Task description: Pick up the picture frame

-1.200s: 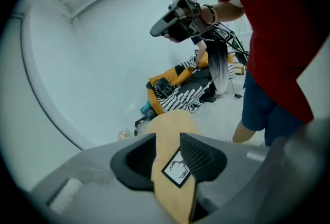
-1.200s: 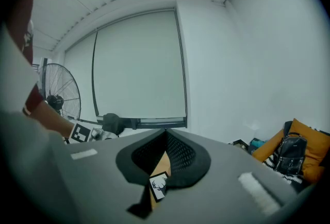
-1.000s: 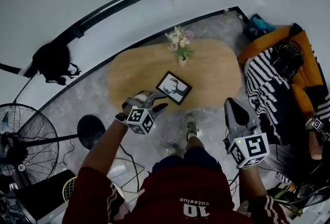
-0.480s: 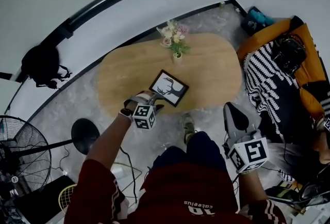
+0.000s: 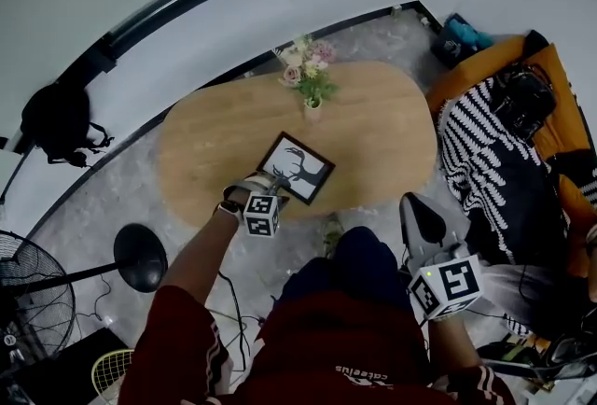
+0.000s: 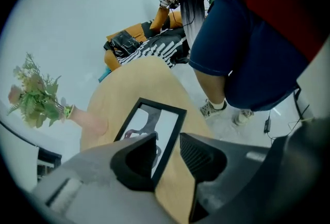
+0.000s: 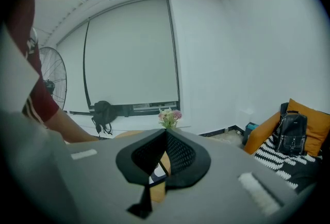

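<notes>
The black picture frame [image 5: 297,168] with a deer print lies flat on the oval wooden table [image 5: 382,128]. My left gripper [image 5: 270,184] is at the frame's near-left corner, low over the table. In the left gripper view its jaws [image 6: 167,141] stand open, and the edge of the frame [image 6: 154,125] runs into the gap between them. They are not closed on it. My right gripper [image 5: 421,215] hangs off the table beside the person's right leg. Its jaws [image 7: 166,135] are shut with nothing in them.
A small vase of flowers [image 5: 310,88] stands on the table behind the frame. An orange cushion, a striped blanket and a black bag [image 5: 520,100] lie at the right. A fan's base [image 5: 140,258] and a black backpack [image 5: 58,121] are at the left.
My left gripper has moved forward over the table's edge to the frame's near corner. The right gripper has stayed low at the person's side.
</notes>
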Demonstrator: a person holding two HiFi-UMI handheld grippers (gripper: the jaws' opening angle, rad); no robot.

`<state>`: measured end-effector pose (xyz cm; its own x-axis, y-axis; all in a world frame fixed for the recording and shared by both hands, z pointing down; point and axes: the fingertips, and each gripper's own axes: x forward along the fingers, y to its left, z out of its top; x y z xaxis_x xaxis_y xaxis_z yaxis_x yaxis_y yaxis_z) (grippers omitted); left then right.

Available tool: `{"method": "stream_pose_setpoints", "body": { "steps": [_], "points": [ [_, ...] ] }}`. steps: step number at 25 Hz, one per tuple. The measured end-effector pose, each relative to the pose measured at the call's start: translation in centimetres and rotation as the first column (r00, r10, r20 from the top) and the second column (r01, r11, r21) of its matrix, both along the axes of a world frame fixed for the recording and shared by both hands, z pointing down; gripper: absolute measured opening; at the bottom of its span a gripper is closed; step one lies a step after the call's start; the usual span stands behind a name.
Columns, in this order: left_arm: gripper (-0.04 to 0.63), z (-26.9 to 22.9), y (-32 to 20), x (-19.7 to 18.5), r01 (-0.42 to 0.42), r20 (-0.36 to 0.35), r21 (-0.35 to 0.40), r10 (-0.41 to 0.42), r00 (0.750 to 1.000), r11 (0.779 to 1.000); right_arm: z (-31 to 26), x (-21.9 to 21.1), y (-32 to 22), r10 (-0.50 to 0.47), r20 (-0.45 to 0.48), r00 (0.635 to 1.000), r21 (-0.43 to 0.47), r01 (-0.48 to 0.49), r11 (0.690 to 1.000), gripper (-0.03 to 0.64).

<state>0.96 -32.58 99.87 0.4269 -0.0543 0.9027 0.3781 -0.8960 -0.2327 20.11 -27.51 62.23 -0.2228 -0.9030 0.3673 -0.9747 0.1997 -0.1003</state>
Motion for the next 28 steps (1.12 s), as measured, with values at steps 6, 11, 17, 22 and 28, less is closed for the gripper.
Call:
{"method": "stream_pose_setpoints", "body": {
  "steps": [6,11,17,22,28],
  "points": [
    [0.137,3.7,-0.9,0.0,-0.021,0.064,0.025,0.019,0.998,0.999,1.4,1.0,-0.5,0.011,-0.003,1.0,-0.01,-0.011,1.0,0.0],
    [0.137,5.4,-1.1,0.0,-0.045,0.108,0.027,0.042,0.993,0.999,2.3,1.9,-0.6,0.022,0.001,1.0,-0.021,-0.022,1.0,0.0],
    [0.133,6.3,-0.7,0.2,-0.05,0.143,-0.003,0.05,0.988,0.999,2.7,2.5,-0.8,0.026,0.015,1.0,-0.031,-0.026,0.999,0.0],
    [0.104,6.3,-0.8,0.2,-0.106,0.172,0.01,0.103,0.98,0.994,3.1,2.5,-1.0,0.034,0.042,0.999,-0.047,-0.032,0.998,0.0],
    [0.078,5.8,-0.5,0.8,-0.14,0.172,0.001,0.138,0.975,0.99,3.2,2.7,-1.3,0.039,0.055,0.998,-0.059,-0.035,0.998,0.0]
  ]
}}
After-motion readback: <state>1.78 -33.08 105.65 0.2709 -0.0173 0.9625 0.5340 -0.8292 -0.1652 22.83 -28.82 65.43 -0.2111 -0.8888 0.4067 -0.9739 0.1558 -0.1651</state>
